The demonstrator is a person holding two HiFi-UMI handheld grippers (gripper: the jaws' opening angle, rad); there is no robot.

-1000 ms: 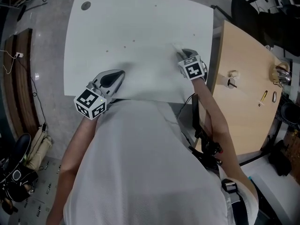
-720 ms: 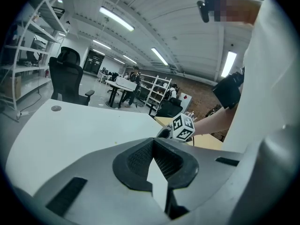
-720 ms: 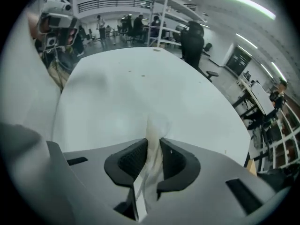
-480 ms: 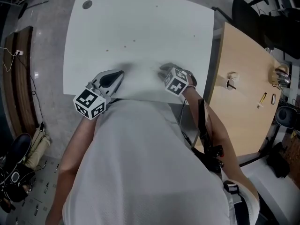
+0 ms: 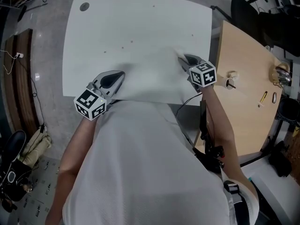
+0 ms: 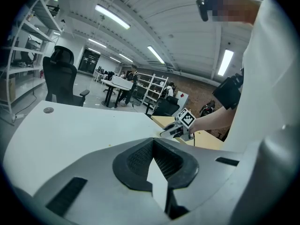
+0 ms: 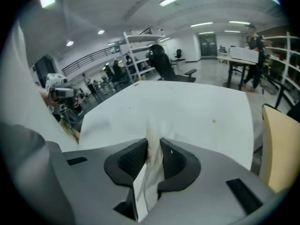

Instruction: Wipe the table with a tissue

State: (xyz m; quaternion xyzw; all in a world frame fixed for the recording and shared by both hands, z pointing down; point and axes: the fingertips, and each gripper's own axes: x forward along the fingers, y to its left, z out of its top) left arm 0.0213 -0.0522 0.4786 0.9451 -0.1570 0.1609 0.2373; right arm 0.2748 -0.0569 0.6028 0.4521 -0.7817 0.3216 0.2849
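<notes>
On the white table (image 5: 136,22), my right gripper (image 5: 187,60) is near the right edge, tilted down toward the surface. It is shut on a crumpled white tissue (image 7: 149,182), which pokes out past the fingertips onto the tabletop (image 7: 187,102). In the head view the tissue (image 5: 179,54) shows faintly ahead of the jaws. My left gripper (image 5: 110,80) rests near the table's front edge, jaws together with nothing between them (image 6: 151,143). The left gripper view shows the right gripper (image 6: 180,125) across the table (image 6: 70,130). A few small specks (image 5: 123,47) dot the surface.
A wooden desk (image 5: 243,78) with small items stands right against the table's right side. Black office chairs (image 5: 248,8) stand behind it. A round grommet (image 5: 84,6) sits in the table's far left corner. Cables and a bag (image 5: 37,146) lie on the floor at the left.
The right gripper swept left toward the table's middle with the tissue, then back right, ending slightly farther right than a second ago. The left gripper stayed put.
</notes>
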